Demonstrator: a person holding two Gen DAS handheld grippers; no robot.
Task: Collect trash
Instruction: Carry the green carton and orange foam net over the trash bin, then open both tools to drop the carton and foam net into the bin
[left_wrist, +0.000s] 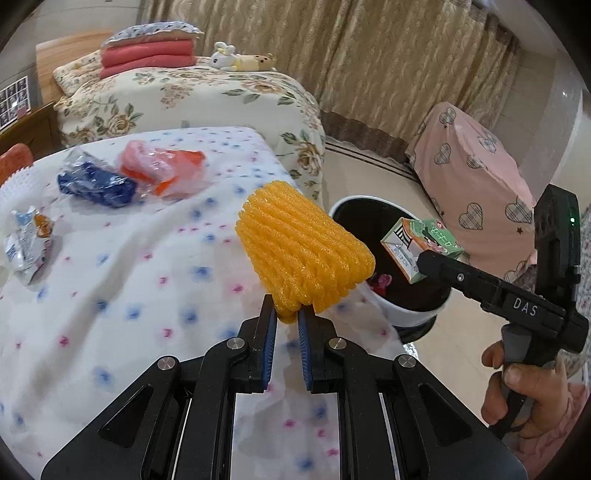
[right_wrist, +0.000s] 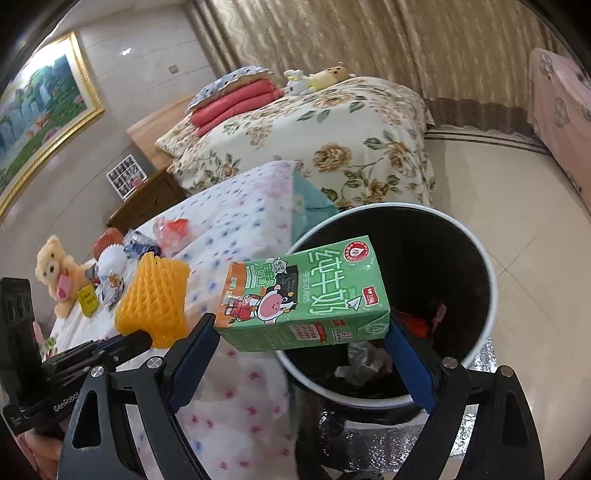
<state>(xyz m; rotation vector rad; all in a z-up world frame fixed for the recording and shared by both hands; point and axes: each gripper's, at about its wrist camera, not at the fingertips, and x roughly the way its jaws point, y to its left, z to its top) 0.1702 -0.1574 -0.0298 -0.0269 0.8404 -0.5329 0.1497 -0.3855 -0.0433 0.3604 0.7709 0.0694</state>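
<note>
Two grippers hold trash: right gripper (right_wrist: 301, 332) pinches milk carton (right_wrist: 303, 295) above bin (right_wrist: 484, 258).

A bed (right_wrist: 332, 140) with a floral cover stands against beige curtains (left_wrist: 369, 55), folded red blankets (left_wrist: 147, 55) and plush toys (left_wrist: 240, 61) on top. A gilt-framed landscape painting (right_wrist: 40, 114) hangs on the pale wall (right_wrist: 147, 66). The floor (right_wrist: 517, 206) is glossy cream tile; a wooden nightstand (right_wrist: 147, 201) sits beside the headboard
</note>
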